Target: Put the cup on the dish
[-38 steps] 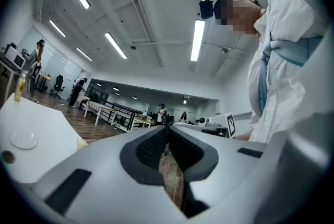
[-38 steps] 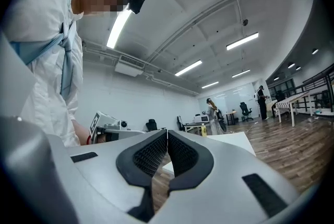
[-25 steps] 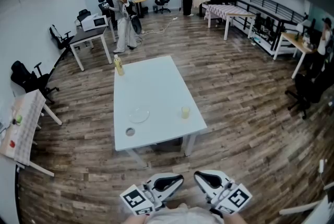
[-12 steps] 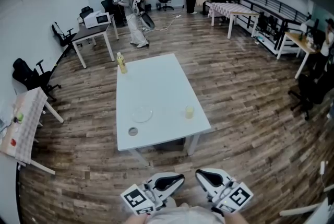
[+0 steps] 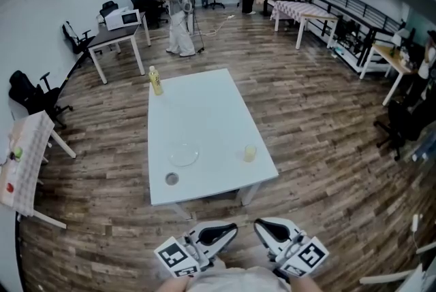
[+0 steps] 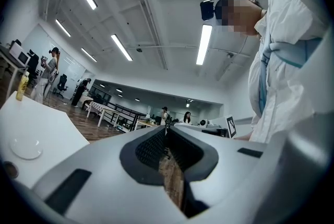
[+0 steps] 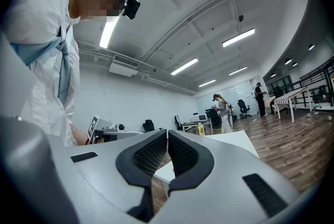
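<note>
Head view, with both gripper views, at the approach. Over the last second the white table [image 5: 204, 100] has drawn nearer and sits lower and larger in the head view, its near edge now closer to my two claws. A person in the background has also walked across the far end of the room, which has no bearing on the job. I judge that I am closing on the table and that no handling has begun. My left gripper [image 5: 221, 235] and right gripper [image 5: 272, 233] are held low against my body, well short of the table. In each gripper view the ribbed pads meet at the tips, left gripper [image 6: 166, 137] and right gripper [image 7: 167, 139] alike, and neither has anything between them. A claw must therefore be opened before any pick. The cup [image 5: 250, 153] stands upright near the table's right edge, toward the near corner. It is small, pale yellow and looks translucent; whether it holds anything cannot be made out. The dish [image 5: 184, 154] is a clear, flat round lying to the cup's left, well apart from it, and bare. A small dark round object [image 5: 172, 179] lies nearer me than the dish, and a yellow bottle [image 5: 156, 82] stands at the far left corner.
</note>
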Action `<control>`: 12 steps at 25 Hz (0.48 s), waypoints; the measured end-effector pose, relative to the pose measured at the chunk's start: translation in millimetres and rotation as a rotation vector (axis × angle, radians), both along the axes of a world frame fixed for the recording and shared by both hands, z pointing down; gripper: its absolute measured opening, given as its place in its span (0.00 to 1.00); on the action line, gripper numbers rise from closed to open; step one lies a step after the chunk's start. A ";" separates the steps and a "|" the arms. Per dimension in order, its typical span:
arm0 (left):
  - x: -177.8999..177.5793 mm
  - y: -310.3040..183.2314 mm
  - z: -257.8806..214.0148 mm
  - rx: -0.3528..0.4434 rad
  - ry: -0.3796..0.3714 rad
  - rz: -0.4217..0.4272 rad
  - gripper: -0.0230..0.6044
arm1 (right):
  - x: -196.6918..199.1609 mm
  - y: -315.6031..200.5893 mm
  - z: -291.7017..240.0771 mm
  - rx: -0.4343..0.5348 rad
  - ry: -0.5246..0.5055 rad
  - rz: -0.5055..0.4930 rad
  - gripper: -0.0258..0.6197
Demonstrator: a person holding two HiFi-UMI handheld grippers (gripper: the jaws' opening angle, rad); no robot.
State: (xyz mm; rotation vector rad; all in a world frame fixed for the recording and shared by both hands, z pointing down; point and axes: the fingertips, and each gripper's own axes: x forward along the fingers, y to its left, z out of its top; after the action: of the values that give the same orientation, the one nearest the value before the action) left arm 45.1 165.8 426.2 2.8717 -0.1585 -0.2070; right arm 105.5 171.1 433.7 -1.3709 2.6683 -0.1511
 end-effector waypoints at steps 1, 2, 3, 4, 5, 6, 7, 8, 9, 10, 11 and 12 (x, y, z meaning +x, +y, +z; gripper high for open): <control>-1.8 -7.0 1.5 -0.004 -0.001 -0.001 0.07 | -1.7 -6.2 0.3 -0.001 0.001 0.000 0.09; -3.6 -14.3 3.6 -0.007 -0.002 -0.002 0.07 | -3.3 -12.3 0.4 0.000 0.002 -0.001 0.09; -4.7 -21.9 4.4 -0.008 -0.001 -0.002 0.07 | -4.5 -18.8 -0.2 0.000 -0.001 -0.001 0.09; -4.7 -30.0 2.4 -0.007 0.003 -0.003 0.07 | -5.5 -26.0 -1.3 -0.003 -0.009 0.002 0.09; -4.2 -38.3 -1.3 -0.004 0.010 -0.004 0.07 | -6.0 -33.5 -2.0 -0.008 -0.020 0.006 0.09; -4.0 -46.7 -4.7 -0.003 0.014 -0.004 0.07 | -6.1 -41.1 -1.8 -0.013 -0.030 0.010 0.09; -4.5 -54.8 -6.8 -0.003 0.016 -0.004 0.07 | -6.3 -48.5 -1.5 -0.017 -0.038 0.014 0.09; -5.4 -62.5 -7.8 -0.003 0.017 -0.003 0.07 | -6.8 -55.6 -1.6 -0.019 -0.043 0.016 0.09; -6.5 -69.9 -7.9 -0.004 0.018 -0.002 0.07 | -8.0 -62.4 -2.1 -0.018 -0.044 0.016 0.09; -7.9 -77.1 -7.4 -0.006 0.021 -0.002 0.07 | -9.5 -69.1 -2.4 -0.018 -0.043 0.014 0.09; -9.7 -84.3 -6.3 -0.008 0.023 -0.003 0.07 | -11.0 -75.9 -1.7 -0.022 -0.042 0.011 0.09; -11.9 -91.1 -4.3 -0.012 0.018 -0.002 0.07 | -12.6 -82.8 -0.3 -0.031 -0.041 0.011 0.09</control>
State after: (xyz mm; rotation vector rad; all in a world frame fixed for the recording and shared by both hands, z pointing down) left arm 33.2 74.7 421.9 2.8570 -0.1586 -0.2320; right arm 92.9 88.3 433.4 -1.3763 2.6355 -0.2177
